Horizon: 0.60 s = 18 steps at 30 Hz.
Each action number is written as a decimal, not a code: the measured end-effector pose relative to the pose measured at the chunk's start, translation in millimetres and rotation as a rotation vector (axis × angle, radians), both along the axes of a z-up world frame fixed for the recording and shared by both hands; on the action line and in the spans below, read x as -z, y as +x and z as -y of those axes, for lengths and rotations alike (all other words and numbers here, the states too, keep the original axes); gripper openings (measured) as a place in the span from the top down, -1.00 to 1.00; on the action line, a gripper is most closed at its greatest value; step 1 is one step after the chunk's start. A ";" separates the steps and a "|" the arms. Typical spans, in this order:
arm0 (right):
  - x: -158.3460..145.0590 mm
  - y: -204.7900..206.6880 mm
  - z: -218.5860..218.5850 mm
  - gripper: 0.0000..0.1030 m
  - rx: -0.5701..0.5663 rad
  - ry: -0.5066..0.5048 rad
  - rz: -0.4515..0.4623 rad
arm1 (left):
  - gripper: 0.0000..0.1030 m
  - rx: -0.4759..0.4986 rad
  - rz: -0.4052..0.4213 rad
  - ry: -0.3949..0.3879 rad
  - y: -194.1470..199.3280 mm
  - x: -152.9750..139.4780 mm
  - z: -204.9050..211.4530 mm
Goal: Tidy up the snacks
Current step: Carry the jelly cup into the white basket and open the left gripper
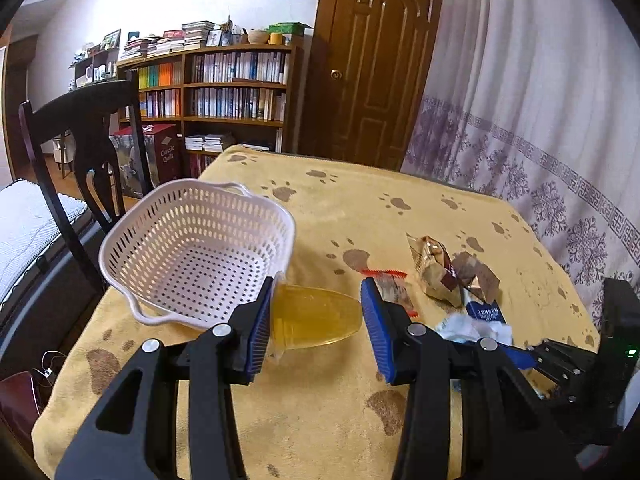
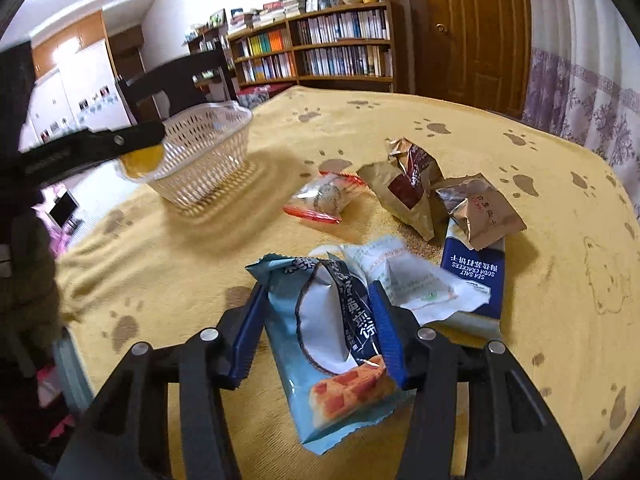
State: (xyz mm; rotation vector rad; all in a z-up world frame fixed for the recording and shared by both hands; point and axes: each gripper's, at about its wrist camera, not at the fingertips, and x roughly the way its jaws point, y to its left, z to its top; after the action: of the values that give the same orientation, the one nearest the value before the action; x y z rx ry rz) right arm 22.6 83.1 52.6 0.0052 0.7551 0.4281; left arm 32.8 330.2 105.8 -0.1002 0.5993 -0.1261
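Note:
My left gripper is shut on a yellow jelly cup, held beside the near right corner of the white perforated basket. The right wrist view shows that cup lifted off the cloth in front of the basket. My right gripper is shut on a light blue snack packet, low over the table. Beyond it lie a white packet, a dark blue soda cracker pack, two brown-gold packets and a clear red-edged packet.
A yellow paw-print cloth covers the table. A dark wooden chair stands behind the basket at the table's left edge. A bookshelf and a brown door are at the back, and a curtain hangs on the right.

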 end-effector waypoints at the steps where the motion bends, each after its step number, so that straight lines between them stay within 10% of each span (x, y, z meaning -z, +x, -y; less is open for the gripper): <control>1: -3.3 -2.0 3.6 0.00 -0.001 0.024 -0.003 | 0.14 -0.005 0.004 -0.001 -0.2 -1.9 -2.6; 13: -27.9 -19.8 35.3 0.18 -0.005 0.125 0.015 | 0.14 -0.093 0.067 0.015 12.8 -28.3 -40.0; 18: -23.3 -39.5 27.4 -0.31 -0.076 0.111 0.011 | 0.14 -0.121 0.071 0.017 29.0 -32.4 -57.2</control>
State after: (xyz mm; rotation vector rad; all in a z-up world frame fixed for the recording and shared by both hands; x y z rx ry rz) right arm -16.9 55.7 75.9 0.0782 0.7220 0.5421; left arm 61.8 387.4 138.2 -0.1153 0.5223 -0.0071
